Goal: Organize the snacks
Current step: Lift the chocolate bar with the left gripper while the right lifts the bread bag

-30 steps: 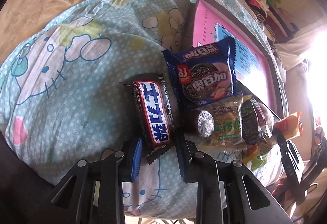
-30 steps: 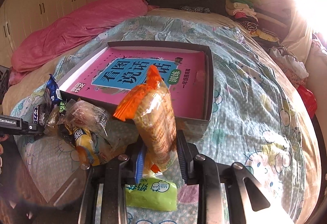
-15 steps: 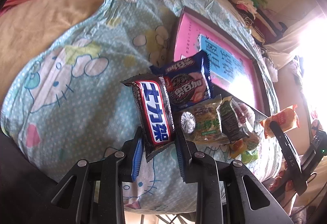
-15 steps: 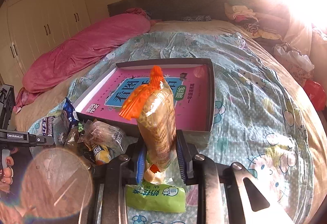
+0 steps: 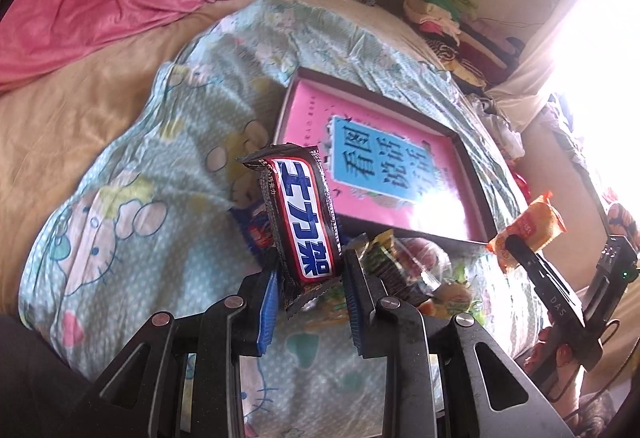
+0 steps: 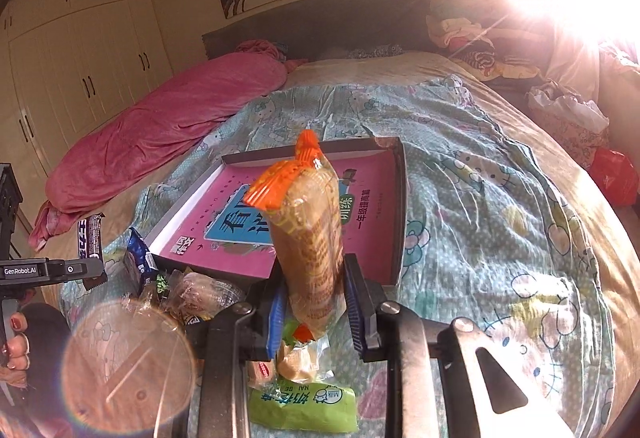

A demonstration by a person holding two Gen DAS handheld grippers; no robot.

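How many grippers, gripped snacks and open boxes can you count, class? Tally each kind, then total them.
Grippers: 2, left gripper and right gripper
Gripped snacks: 2, chocolate bar and biscuit pack
Open boxes: 1, box
Total: 5

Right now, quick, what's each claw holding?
Left claw: closed on the chocolate bar, lifted off the bed.
Right claw: closed on the orange-topped cracker pack, held upright.
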